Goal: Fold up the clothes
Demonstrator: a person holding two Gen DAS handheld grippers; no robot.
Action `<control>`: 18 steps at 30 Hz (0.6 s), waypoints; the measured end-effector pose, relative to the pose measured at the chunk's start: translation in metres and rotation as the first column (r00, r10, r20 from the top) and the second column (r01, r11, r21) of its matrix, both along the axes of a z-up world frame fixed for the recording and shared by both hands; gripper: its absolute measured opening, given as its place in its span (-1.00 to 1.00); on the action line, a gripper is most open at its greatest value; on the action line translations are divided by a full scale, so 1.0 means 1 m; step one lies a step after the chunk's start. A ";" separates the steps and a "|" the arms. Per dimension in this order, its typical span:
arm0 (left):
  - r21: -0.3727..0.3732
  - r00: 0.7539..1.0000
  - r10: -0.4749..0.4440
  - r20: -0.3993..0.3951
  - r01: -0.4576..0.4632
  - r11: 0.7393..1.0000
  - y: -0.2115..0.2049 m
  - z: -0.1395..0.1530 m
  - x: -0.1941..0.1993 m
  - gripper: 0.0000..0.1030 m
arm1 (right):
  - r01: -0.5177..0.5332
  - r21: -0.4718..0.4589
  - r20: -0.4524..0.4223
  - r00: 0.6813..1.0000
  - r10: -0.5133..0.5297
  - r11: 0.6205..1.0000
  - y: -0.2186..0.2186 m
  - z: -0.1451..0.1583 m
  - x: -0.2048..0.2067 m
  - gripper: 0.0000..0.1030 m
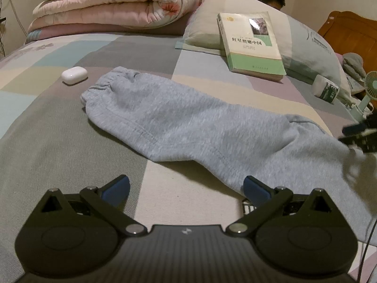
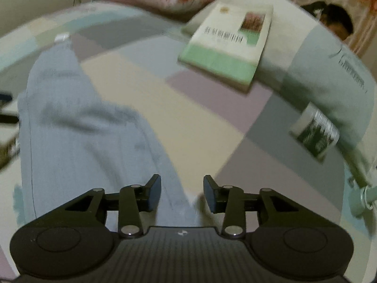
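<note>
Since the grey trousers (image 1: 188, 122) lie limp on the bed (image 1: 59, 146), pinch the elastic waistband; both hand-held grippers, left (image 1: 186, 189) and right (image 2: 182, 194), gape empty

A white rounded plastic earbud case (image 1: 74, 76) lay on the pastel patchwork bedsheet (image 1: 70, 54). A green-and-cream paperback book (image 1: 253, 44) leaned against a pale pillow (image 1: 205, 18). A folded pink floral quilt (image 1: 113, 4) sat behind. A white labelled bottle (image 1: 325, 89) lay beside a small green fan (image 1: 372, 82).
</note>
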State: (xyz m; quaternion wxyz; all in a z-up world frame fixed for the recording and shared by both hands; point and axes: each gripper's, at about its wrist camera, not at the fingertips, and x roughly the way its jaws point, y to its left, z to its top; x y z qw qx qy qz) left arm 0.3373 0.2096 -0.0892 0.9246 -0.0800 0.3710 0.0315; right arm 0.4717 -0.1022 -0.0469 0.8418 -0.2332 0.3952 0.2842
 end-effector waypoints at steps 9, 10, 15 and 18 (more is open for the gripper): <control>0.017 1.000 -0.003 -0.006 0.003 1.000 -0.002 -0.002 0.001 0.99 | -0.070 -0.078 0.038 0.997 0.073 0.994 0.008 -0.019 -0.010 0.08; 0.019 1.000 -0.003 -0.006 0.003 1.000 -0.002 -0.002 0.001 0.99 | -0.077 -0.085 0.040 0.996 0.081 0.993 0.008 -0.017 -0.009 0.10; 0.023 1.000 -0.005 -0.007 0.005 1.000 -0.003 -0.002 0.001 0.99 | -0.071 -0.059 -0.009 0.997 0.070 0.996 0.007 -0.016 0.002 0.05; 0.021 1.000 -0.005 -0.006 0.005 1.000 -0.003 -0.002 0.001 0.99 | -0.102 -0.035 -0.017 0.995 0.102 0.994 0.008 -0.016 -0.004 -0.78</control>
